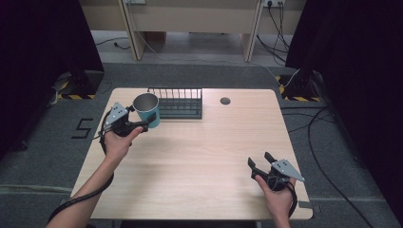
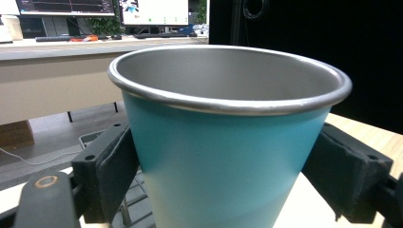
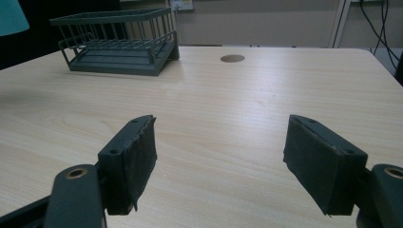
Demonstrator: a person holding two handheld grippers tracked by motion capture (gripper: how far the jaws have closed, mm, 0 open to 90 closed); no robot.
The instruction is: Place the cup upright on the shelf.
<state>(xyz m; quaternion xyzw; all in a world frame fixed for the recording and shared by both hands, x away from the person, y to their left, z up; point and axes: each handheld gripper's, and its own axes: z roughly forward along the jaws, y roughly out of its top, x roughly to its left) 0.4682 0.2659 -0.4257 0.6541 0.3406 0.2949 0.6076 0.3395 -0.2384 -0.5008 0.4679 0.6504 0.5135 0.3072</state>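
A teal cup [image 1: 147,110] with a bare metal inside and rim stands upright between the jaws of my left gripper [image 1: 148,121], which is shut on its lower wall. It sits at the table's far left, just left of a dark wire rack [image 1: 180,103]. In the left gripper view the cup [image 2: 228,142] is close up, with a pad [image 2: 114,175] pressed on each side. The right gripper view has the cup's base [image 3: 9,16] hanging above the tabletop. My right gripper [image 1: 259,159] is open and holds nothing, low over the near right of the table [image 1: 199,152].
The wire rack [image 3: 119,42] stands at the back of the table, left of centre. A round cable hole [image 1: 225,100] lies to its right. Bare wood stretches ahead of the right gripper [image 3: 221,161]. Cables trail on the floor to the right.
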